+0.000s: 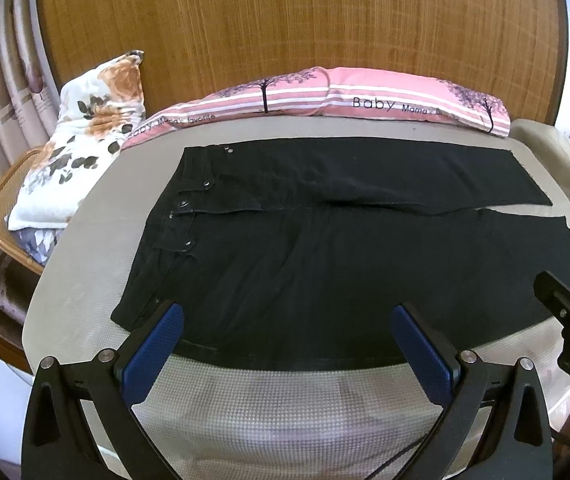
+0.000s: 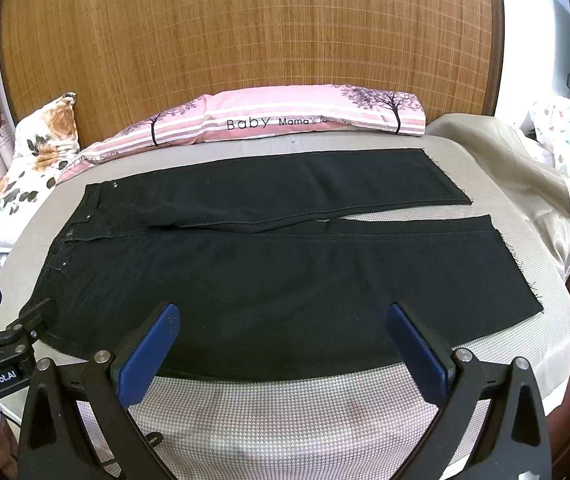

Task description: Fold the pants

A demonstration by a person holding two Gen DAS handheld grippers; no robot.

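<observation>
Black pants lie flat on the bed, waistband to the left, two legs running right with a narrow gap between the cuffs; they also show in the right wrist view. My left gripper is open and empty, hovering over the pants' near edge by the waist. My right gripper is open and empty over the near leg's front edge. The right gripper shows at the right edge of the left wrist view; the left gripper shows at the left edge of the right wrist view.
A beige checked bed cover lies under the pants. A pink striped pillow lies along the wooden headboard. A floral pillow rests on a wicker chair at left. Crumpled beige fabric sits at right.
</observation>
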